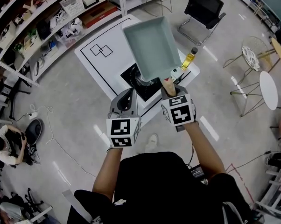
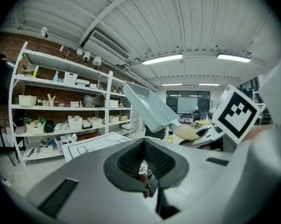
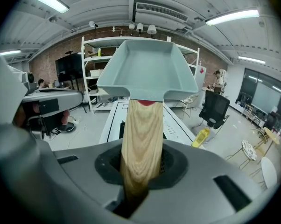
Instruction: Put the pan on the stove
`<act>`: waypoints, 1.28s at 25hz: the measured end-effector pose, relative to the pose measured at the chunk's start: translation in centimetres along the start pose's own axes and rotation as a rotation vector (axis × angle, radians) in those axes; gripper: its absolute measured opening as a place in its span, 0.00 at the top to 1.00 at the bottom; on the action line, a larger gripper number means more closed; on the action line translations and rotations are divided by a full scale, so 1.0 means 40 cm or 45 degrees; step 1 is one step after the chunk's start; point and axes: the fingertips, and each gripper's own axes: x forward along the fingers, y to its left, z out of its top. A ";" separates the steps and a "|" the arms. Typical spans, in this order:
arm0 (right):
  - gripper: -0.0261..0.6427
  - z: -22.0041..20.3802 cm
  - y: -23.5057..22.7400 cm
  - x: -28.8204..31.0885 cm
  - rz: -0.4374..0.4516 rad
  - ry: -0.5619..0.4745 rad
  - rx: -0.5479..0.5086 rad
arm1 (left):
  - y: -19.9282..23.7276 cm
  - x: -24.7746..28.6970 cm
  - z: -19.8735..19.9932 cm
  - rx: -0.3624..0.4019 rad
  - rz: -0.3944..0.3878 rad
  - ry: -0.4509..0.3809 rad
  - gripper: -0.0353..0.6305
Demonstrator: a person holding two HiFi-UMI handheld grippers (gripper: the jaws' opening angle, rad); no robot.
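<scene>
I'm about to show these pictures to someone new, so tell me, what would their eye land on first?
The pale teal rectangular pan stands out first, held in the air over the white table, its wooden handle clamped in the jaws of the right gripper. Just beneath it sits the black stove. The left gripper hangs beside it, jaws together and empty.

A yellow bottle (image 1: 189, 59) stands at the white table's (image 1: 103, 62) edge, near a black office chair (image 1: 203, 8).
</scene>
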 end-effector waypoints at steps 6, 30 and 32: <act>0.89 -0.019 -0.003 0.039 0.021 0.075 -0.011 | 0.018 0.001 -0.015 -0.023 0.030 0.016 0.93; 0.89 -0.134 -0.009 0.167 0.080 0.357 -0.086 | 0.071 0.019 -0.086 -0.062 0.127 0.078 0.93; 0.89 -0.149 -0.007 0.175 0.087 0.386 -0.076 | 0.075 0.018 -0.092 -0.068 0.133 0.084 0.93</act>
